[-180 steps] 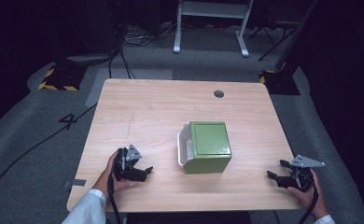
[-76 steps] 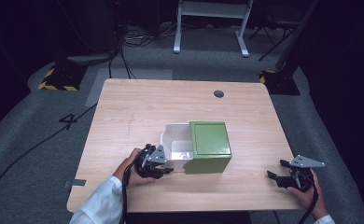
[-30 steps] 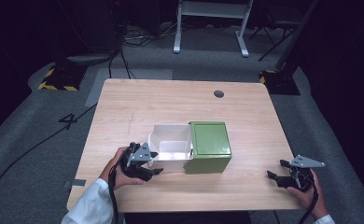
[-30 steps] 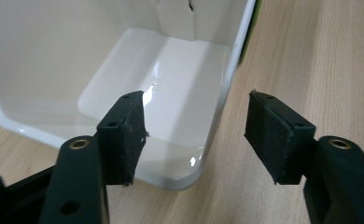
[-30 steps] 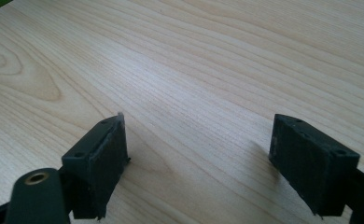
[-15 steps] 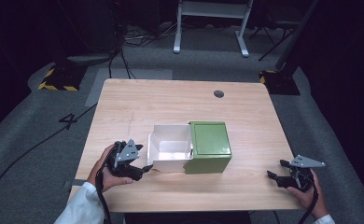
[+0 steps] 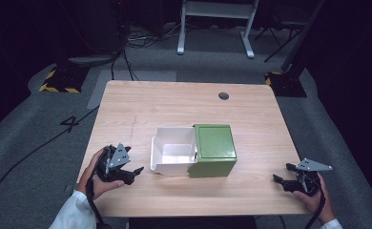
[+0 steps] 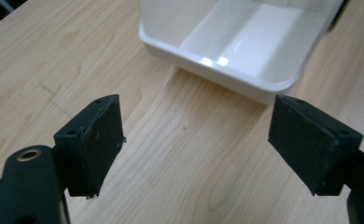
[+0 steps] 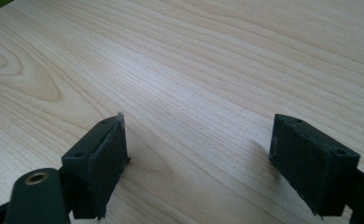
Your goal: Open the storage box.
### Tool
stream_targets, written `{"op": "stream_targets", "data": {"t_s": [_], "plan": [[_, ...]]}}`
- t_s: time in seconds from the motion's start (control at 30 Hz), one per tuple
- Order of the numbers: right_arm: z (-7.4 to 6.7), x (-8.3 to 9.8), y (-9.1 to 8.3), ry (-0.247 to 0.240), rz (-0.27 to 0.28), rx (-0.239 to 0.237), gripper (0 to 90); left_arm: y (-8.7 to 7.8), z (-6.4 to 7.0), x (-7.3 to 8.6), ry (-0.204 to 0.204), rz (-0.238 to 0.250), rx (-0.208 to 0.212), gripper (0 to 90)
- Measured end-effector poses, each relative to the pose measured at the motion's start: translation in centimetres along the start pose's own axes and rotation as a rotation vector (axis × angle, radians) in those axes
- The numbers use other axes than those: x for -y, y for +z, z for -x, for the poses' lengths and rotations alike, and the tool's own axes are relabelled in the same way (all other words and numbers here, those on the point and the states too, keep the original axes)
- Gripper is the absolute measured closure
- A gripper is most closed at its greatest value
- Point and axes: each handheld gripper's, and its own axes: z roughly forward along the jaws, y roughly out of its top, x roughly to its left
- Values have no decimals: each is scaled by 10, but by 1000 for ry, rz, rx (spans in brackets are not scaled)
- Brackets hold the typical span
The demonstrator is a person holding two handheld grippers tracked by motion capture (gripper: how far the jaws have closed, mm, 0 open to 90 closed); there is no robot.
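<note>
We see the white drawer (image 7: 173, 150) pulled out of the green box (image 7: 215, 149) mid-tabletop. Our left gripper (image 7: 135, 172), near the front-left corner, has just been opening its jaws, nothing between them. Our right gripper (image 7: 279, 181) rests released near the front-right corner.

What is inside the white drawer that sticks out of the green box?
The pulled-out part of the white plastic drawer looks empty, just a bare shiny bottom. The rest stays hidden inside the green box, so that part cannot be checked.

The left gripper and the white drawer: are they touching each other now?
Apart. In the left gripper view, bare table lies between the open fingers of the left gripper and the white drawer; its jaws have just been opening, nothing between them.
</note>
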Motion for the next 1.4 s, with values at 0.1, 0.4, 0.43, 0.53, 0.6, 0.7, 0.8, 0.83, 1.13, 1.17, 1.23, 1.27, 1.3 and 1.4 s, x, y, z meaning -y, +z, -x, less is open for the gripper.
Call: {"op": "stream_targets", "data": {"t_s": [0.1,0.4,0.43,0.53,0.6,0.7,0.8,0.83,1.13,1.17,1.23,1.27,1.3,1.4], "plan": [[0,0,0,0,0,0,193,1,-3,8,-27,-15,-20,183],[0,0,0,0,0,0,193,3,-11,31,-84,-58,-76,186],[0,0,0,1,0,0,193,3,-12,32,-88,-61,-81,186],[0,0,0,0,-1,0,193,4,-14,38,-104,-79,-84,188],[0,0,0,0,-1,0,193,4,-15,42,-109,-92,-90,192],[0,0,0,1,-1,0,193,3,-17,49,-132,-92,-93,192],[0,0,0,1,-1,0,193,3,-18,55,-160,-93,-100,198],[0,0,0,0,-1,0,193,4,-18,57,-165,-98,-106,203],[0,0,0,0,0,1,193,2,-21,76,-253,-114,-102,210],[0,0,0,0,0,1,193,2,-21,78,-259,-111,-102,206],[0,0,0,0,0,1,193,1,-22,82,-283,-105,-97,200],[0,0,0,0,0,1,193,1,-22,82,-283,-105,-97,196],[0,0,0,0,0,1,193,1,-22,84,-293,-107,-95,196],[0,0,0,0,0,1,193,2,-24,90,-317,-112,-91,188]]}}
